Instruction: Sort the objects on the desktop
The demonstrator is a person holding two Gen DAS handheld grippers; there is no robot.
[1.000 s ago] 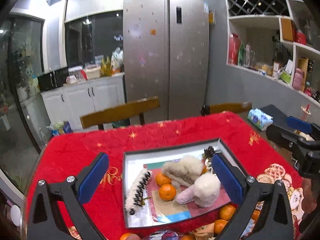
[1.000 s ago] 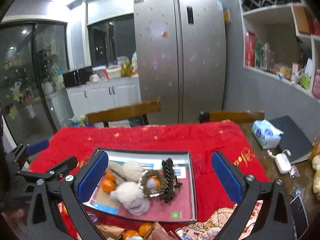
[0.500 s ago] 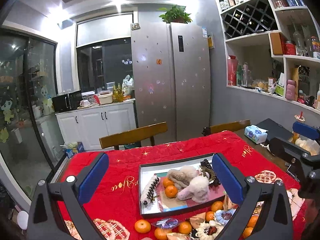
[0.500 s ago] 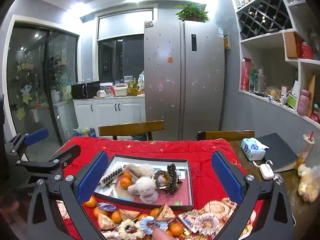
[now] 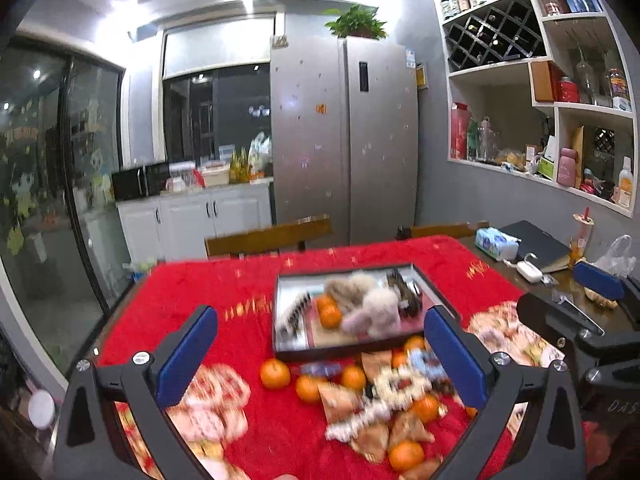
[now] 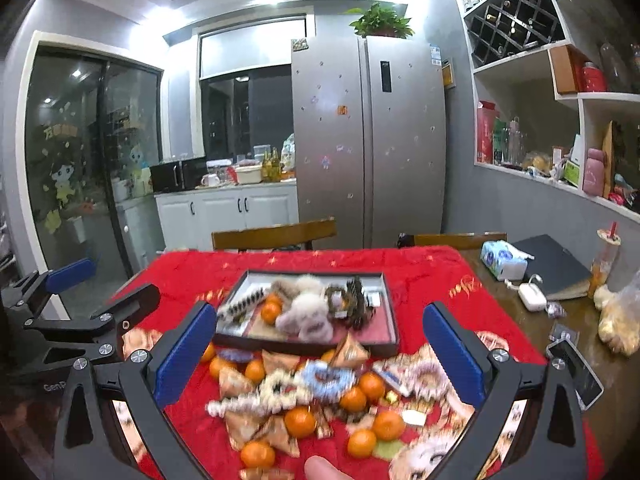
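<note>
Both grippers had drawn back and risen from the tray [image 6: 390, 312], bringing the near clutter of oranges [image 6: 301, 422] and hair ties into view. Left gripper [image 5: 320, 356] and right gripper [image 6: 316, 354] stood spread, empty; sorting remained unfinished.

Both wrist views over shared tray [image 5: 362, 350]

Orange tangerines [image 6: 300, 421] dot a red cloth [image 6: 280, 268] with gold marks, beside a dark-rimmed tray [image 6: 394, 320] and blue-padded black fingers [image 6: 184, 356].
</note>
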